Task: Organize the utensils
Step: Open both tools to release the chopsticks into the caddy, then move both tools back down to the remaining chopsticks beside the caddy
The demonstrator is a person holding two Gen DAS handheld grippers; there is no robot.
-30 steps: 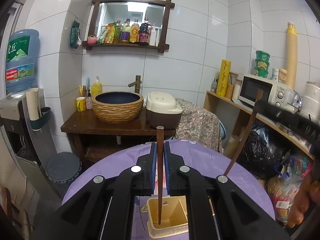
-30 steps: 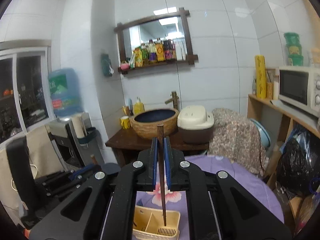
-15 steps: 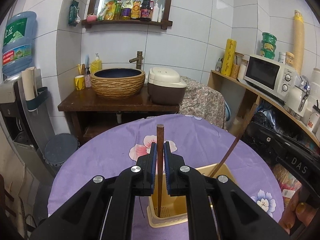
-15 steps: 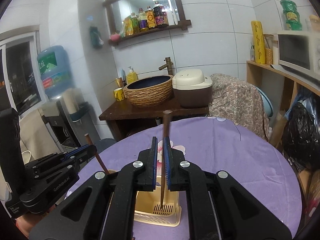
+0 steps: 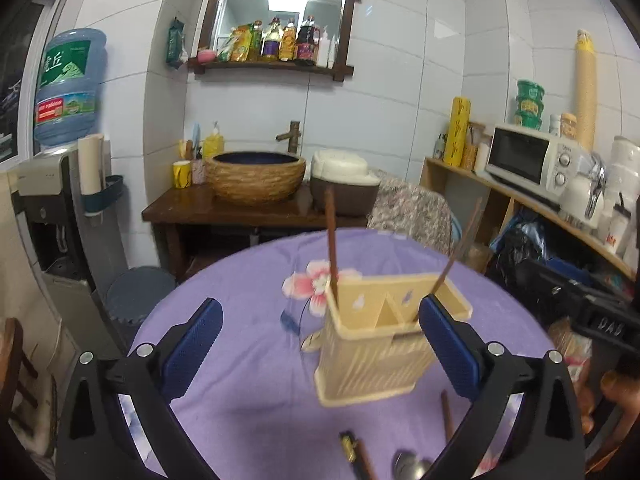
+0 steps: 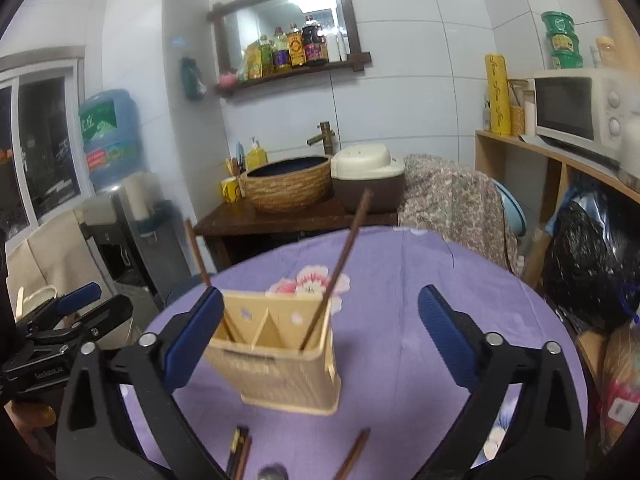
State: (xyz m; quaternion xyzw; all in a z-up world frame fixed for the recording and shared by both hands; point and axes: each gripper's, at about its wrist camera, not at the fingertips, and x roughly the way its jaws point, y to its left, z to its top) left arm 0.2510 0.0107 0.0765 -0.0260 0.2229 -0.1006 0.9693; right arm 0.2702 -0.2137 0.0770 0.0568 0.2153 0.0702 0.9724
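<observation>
**Both tongs let go; two chopsticks stand in the holder**

Half a second ago each pair of tongs pinched a brown chopstick upright over the holder. Now the left tongs (image 5: pixel 320 340) are spread wide and hold nothing, and the right tongs (image 6: pixel 320 332) are spread just as wide and empty.

The left chopstick (image 5: pixel 331 240) stands nearly upright in the left compartment of the cream utensil holder (image 5: pixel 372 356); the right chopstick (image 6: pixel 340 268) leans to the right in the other compartment.

The holder is blurred in both views, so the slots in its wall are hard to make out. In front of it, loose chopsticks (image 6: pixel 240 456) and what seems a spoon bowl (image 5: pixel 412 466) lie on the purple surface (image 5: pixel 240 320), cut off by the lower edge and partly hidden behind the tong arms. From the left wrist view, the right tongs' fingers are hidden beyond the frame's right side; only part of the black body and fingertips of a hand (image 5: pixel 612 392) show.
</observation>
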